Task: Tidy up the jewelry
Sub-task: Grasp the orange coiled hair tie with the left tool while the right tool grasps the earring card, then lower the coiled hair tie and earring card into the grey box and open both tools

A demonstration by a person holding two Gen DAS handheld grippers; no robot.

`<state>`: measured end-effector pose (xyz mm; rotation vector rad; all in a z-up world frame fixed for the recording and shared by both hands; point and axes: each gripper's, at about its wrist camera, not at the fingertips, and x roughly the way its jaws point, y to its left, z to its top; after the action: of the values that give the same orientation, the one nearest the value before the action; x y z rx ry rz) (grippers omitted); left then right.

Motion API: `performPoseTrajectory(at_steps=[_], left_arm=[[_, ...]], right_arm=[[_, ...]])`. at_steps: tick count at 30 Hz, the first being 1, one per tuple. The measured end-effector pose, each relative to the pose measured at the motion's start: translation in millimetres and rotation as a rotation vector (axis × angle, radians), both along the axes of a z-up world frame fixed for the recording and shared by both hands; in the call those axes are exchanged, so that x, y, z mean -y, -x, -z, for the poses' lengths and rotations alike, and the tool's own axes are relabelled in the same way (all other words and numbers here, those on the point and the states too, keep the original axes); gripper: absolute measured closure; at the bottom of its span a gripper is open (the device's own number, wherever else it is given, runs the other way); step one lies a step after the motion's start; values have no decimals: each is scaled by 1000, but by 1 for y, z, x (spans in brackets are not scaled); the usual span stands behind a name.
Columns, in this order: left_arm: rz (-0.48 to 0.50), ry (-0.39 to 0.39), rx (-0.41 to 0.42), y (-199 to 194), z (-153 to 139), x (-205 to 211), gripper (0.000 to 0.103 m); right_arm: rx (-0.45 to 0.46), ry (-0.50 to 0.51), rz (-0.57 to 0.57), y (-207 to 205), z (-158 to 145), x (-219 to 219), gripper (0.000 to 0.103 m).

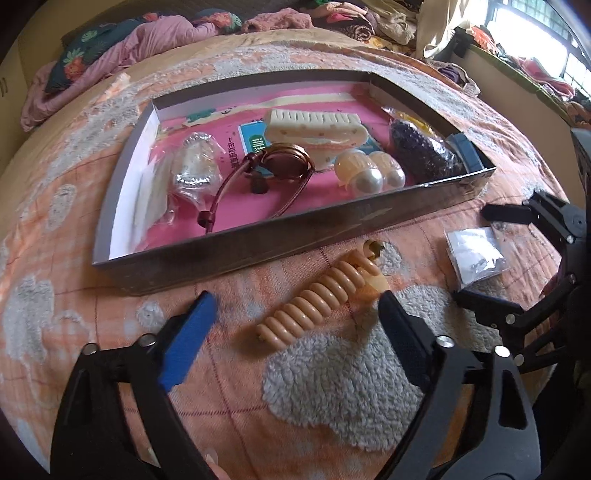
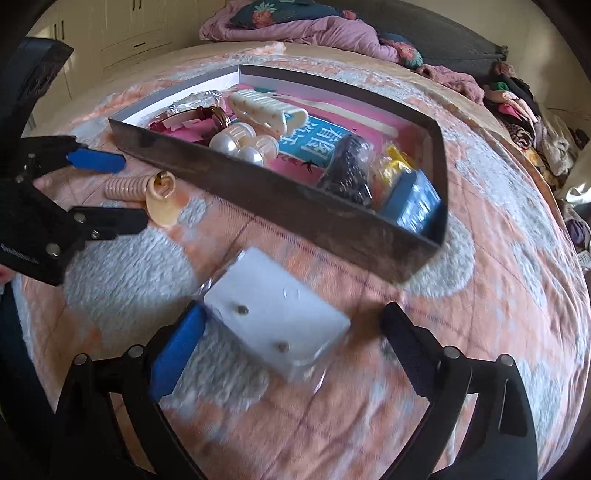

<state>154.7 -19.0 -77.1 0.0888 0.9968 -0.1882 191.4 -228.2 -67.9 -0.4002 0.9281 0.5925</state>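
While unheld, hair clip between claws.

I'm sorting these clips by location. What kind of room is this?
Most likely a bedroom. The tray of jewelry sits on a bed covered by a fleecy orange and grey blanket, with rumpled pink bedding at its far end and heaped clothes along one side.
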Motion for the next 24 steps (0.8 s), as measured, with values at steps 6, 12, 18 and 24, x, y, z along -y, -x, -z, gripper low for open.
performPoseTrajectory(at_steps=[6,12,18,24], left_arm=[[22,0,9,0,0,2,53],[35,39,27,11,-8,2,83],[37,113,74,28,-33,-4,92],[-19,205,151,32,-73,-26,92]], right_arm=[[-16,-31,-28,0,-3,-3,36],[-51,-82,-35,16,-12,-2,50],[-43,-188,-5,34,-39,7,51],[37,-271,28,39,-80,18,51]])
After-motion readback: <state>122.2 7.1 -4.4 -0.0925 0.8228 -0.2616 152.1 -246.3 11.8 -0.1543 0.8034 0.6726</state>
